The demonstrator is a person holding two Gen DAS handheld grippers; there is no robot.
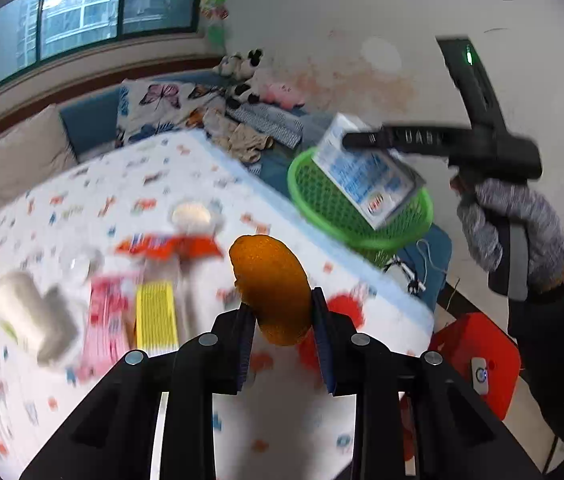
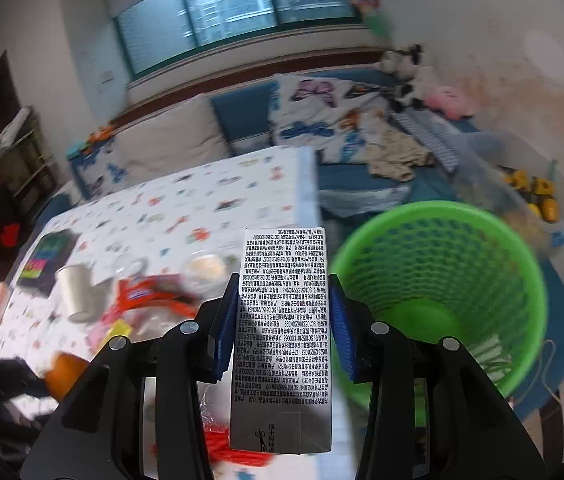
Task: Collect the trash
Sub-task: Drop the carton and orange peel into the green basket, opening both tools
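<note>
Left wrist view: the left gripper [image 1: 279, 316] pinches a piece of orange peel [image 1: 271, 286] between its blue ribbed pads; the peel is curved, pitted and matte, raised above the table [image 1: 185, 172]. This view alone shows the right gripper [image 1: 366, 140] from outside, gripped by a hand in a grey knit glove [image 1: 518, 220], holding a milk carton [image 1: 366, 176] over the green basket [image 1: 322, 196]. The carton's blue-and-white printed face appears only here.

Right wrist view: the right gripper [image 2: 284, 312] clamps the milk carton [image 2: 282, 340] by its side panels; the visible panel is silvery grey with dense black print. Only this view looks into the green basket [image 2: 442, 272], a round plastic bin with lattice walls, standing beside the table's edge.

Remaining litter on the patterned tablecloth, blurred in both views: a white paper cup [image 1: 33, 316], an orange-red wrapper [image 1: 169, 246], a yellow ribbed packet [image 1: 156, 316] and a pink packet [image 1: 105, 320].
</note>
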